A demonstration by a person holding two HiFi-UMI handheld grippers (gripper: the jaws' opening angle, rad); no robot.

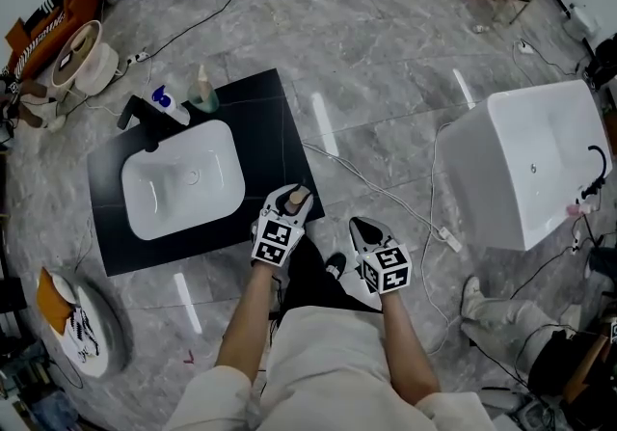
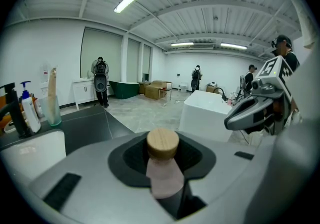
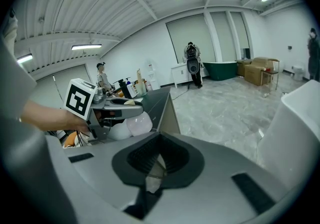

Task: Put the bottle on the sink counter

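A pale pink bottle (image 1: 300,196) with a round wooden cap is held upright between the jaws of my left gripper (image 1: 289,200), just off the near right corner of the black sink counter (image 1: 260,121). In the left gripper view the bottle (image 2: 162,160) fills the jaw gap, cap on top. The right gripper view shows its rounded body (image 3: 139,124) hanging under the left gripper (image 3: 107,110). My right gripper (image 1: 364,227) is beside it to the right, over the floor, jaws together and empty.
A white basin (image 1: 183,178) is sunk in the counter, with a black faucet (image 1: 145,116), a blue-pump soap bottle (image 1: 169,103) and a cup (image 1: 202,92) behind it. A white bathtub (image 1: 530,164) stands on the right. Cables (image 1: 386,193) cross the marble floor.
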